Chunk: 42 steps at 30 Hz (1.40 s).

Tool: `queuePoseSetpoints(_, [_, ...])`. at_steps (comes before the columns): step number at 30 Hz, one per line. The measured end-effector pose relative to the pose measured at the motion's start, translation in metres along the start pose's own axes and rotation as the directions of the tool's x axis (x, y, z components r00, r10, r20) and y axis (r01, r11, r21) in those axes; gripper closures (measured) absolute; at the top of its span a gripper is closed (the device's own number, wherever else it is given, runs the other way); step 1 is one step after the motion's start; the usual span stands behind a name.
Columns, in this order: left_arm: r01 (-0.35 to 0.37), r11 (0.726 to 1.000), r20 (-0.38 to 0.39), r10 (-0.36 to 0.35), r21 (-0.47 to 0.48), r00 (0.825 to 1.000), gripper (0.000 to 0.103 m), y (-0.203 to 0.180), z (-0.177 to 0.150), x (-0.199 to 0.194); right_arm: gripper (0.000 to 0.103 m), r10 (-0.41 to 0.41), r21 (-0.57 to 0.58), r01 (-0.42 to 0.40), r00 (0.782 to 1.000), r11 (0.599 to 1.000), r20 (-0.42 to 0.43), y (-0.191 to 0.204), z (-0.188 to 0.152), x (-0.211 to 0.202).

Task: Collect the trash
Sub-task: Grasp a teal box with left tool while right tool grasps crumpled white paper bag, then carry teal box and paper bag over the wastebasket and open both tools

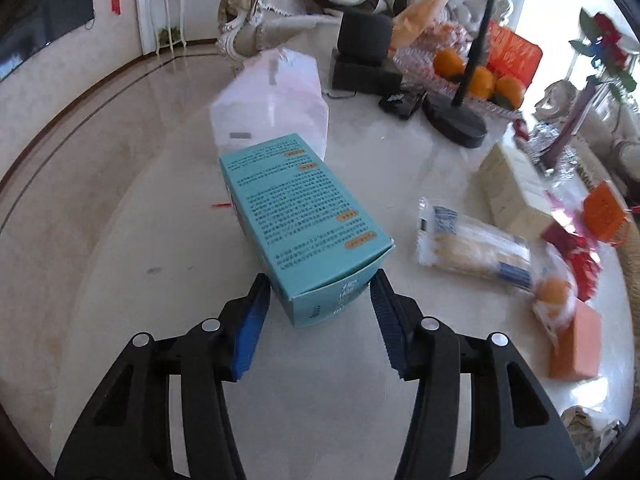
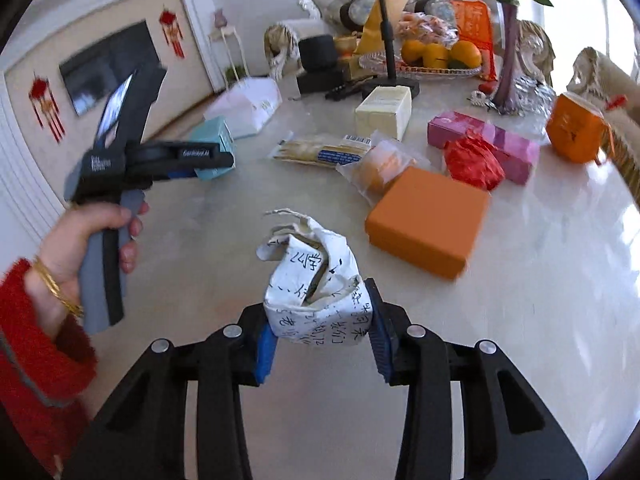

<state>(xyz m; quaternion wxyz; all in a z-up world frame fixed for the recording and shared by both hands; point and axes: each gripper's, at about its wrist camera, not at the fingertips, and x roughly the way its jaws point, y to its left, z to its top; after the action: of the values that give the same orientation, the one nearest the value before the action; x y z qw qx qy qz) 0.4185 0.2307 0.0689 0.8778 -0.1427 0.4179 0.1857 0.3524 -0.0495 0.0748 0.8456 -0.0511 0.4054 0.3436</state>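
Observation:
A teal printed carton lies on the pale marble table. My left gripper is open, its blue pads either side of the carton's near end without clear contact. It also shows in the right wrist view beside the teal carton. My right gripper is shut on a crumpled white paper with handwriting, held just above the table.
On the table are a translucent white bag, a clear wrapper of biscuits, an orange box, a cream box, a pink box, red foil, a fruit tray with oranges and a black stand.

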Motion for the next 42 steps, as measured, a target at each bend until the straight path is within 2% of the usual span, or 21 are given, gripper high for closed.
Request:
queuePoseSetpoints(4, [0.038, 0.997, 0.085, -0.044, 0.073, 0.995, 0.052, -0.002, -0.025, -0.055, 0.065, 0.028, 0.023, -0.029, 0.998, 0.999, 0.05, 0.005, -0.026, -0.038])
queuePoseSetpoints(7, [0.082, 0.989, 0.147, -0.1, 0.119, 0.984, 0.052, -0.001, -0.059, -0.108, 0.065, 0.026, 0.032, -0.029, 0.995, 0.999, 0.092, 0.009, -0.058, -0.076])
queuePoseSetpoints(10, [0.117, 0.979, 0.203, -0.15, 0.168, 0.968, 0.052, 0.0, -0.106, -0.161, 0.065, 0.033, 0.071, -0.042, 0.992, 0.997, 0.125, 0.009, -0.097, -0.112])
queuePoseSetpoints(12, [0.149, 0.968, 0.217, -0.193, 0.201, 0.957, 0.052, 0.001, -0.152, -0.197, 0.065, 0.047, 0.106, -0.062, 0.989, 0.992, 0.142, 0.009, -0.124, -0.135])
queuePoseSetpoints(15, [0.21, 0.956, 0.198, -0.251, 0.205, 0.948, 0.052, 0.004, -0.211, -0.23, 0.065, 0.039, 0.139, -0.059, 0.989, 0.988, 0.146, 0.013, -0.169, -0.16])
queuePoseSetpoints(17, [0.255, 0.945, 0.162, -0.29, 0.202, 0.943, 0.052, 0.003, -0.265, -0.247, 0.065, 0.029, 0.161, -0.049, 0.992, 0.986, 0.124, 0.016, -0.2, -0.167])
queuePoseSetpoints(20, [0.249, 0.94, 0.111, -0.28, 0.232, 0.953, 0.052, -0.009, -0.326, -0.247, 0.065, 0.032, 0.197, -0.042, 0.998, 0.979, 0.054, 0.015, -0.233, -0.152])
queuePoseSetpoints(23, [0.282, 0.922, -0.028, -0.285, 0.267, 0.958, 0.051, -0.031, -0.386, -0.215, 0.065, 0.02, 0.243, -0.003, 0.997, 0.97, -0.069, 0.011, -0.274, -0.116])
queuePoseSetpoints(26, [0.304, 0.91, -0.177, -0.262, 0.282, 0.949, 0.051, -0.051, -0.433, -0.163, 0.065, 0.015, 0.276, 0.034, 0.985, 0.961, -0.171, 0.004, -0.305, -0.084])
queuePoseSetpoints(28, [0.329, 0.901, -0.278, -0.251, 0.283, 0.927, 0.051, -0.059, -0.453, -0.132, 0.065, 0.026, 0.299, 0.052, 0.968, 0.953, -0.25, -0.001, -0.319, -0.065])
queuePoseSetpoints(29, [0.325, 0.9, -0.299, -0.237, 0.291, 0.924, 0.051, -0.061, -0.458, -0.124, 0.065, 0.02, 0.295, 0.064, 0.962, 0.953, -0.273, -0.002, -0.32, -0.058])
queuePoseSetpoints(32, [0.301, 0.896, -0.346, -0.183, 0.326, 0.92, 0.051, -0.07, -0.471, -0.101, 0.065, 0.008, 0.281, 0.071, 0.963, 0.957, -0.27, -0.001, -0.318, -0.053])
queuePoseSetpoints(34, [0.309, 0.897, -0.364, -0.186, 0.317, 0.913, 0.051, -0.07, -0.473, -0.096, 0.065, 0.002, 0.279, 0.08, 0.959, 0.957, -0.282, -0.005, -0.324, -0.051])
queuePoseSetpoints(40, [0.317, 0.893, -0.373, -0.19, 0.319, 0.908, 0.049, -0.074, -0.473, -0.093, 0.065, -0.003, 0.266, 0.089, 0.952, 0.96, -0.307, -0.004, -0.338, -0.049])
queuePoseSetpoints(42, [0.323, 0.892, -0.389, -0.188, 0.316, 0.902, 0.048, -0.074, -0.474, -0.09, 0.061, -0.001, 0.267, 0.088, 0.95, 0.96, -0.311, -0.005, -0.338, -0.048])
